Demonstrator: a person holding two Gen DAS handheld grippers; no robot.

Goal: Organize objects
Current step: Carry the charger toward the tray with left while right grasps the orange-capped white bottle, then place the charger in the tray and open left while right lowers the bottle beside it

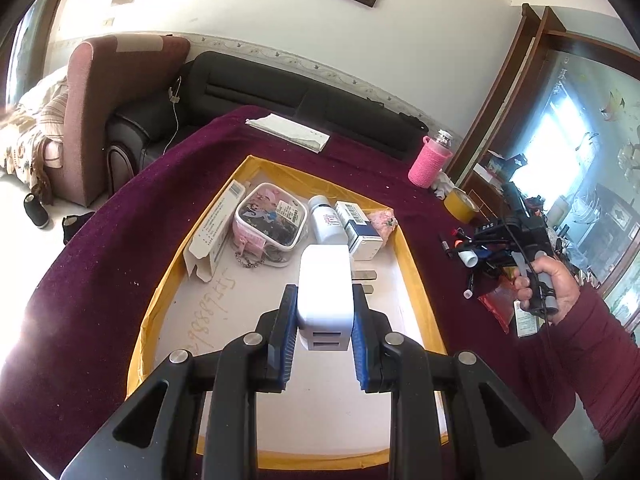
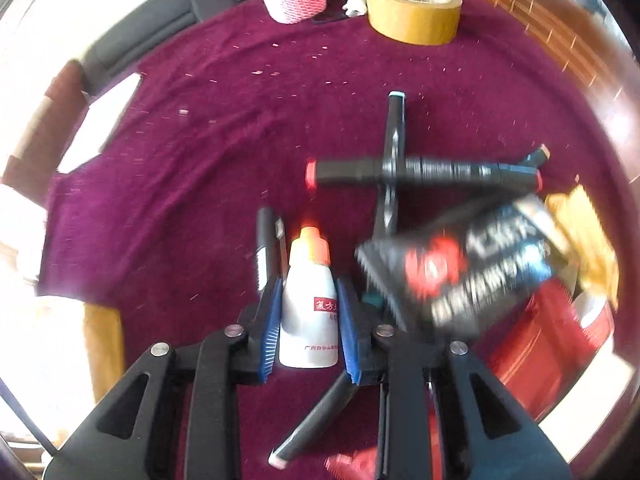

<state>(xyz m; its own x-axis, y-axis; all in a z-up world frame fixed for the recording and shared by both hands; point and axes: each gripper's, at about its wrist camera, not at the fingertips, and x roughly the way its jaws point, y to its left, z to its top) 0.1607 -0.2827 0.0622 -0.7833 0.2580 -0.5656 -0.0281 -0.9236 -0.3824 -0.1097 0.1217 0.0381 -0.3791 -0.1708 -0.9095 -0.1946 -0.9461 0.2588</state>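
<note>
open room: we find bare floor in the near half of the yellow-rimmed tray [image 1: 404, 240]; bare maroon cloth [image 2: 224, 120] left of the markers [image 2: 420, 172]. obstacles: pouch [image 1: 270, 216], bottle [image 1: 326, 220] and boxes [image 1: 358, 228] crowd the tray's far end; snack packets [image 2: 472, 264], tape roll [image 2: 414, 8] block the right.

The left black plastic tongs [image 1: 325, 304] have angular, triangular-cutout arms, round silver screw heads at the pivots and ribbed blue pads [image 1: 285, 336] lining the inner faces. The right black plastic tongs [image 2: 306, 304] are built the same, with blue ribbed pads [image 2: 271, 328]. In the left wrist view, the bare-skinned right hand [image 1: 552, 284] emerges from a dark red knitted sleeve [image 1: 592, 360], with a thin black cable [image 1: 520, 244] beside it.
</note>
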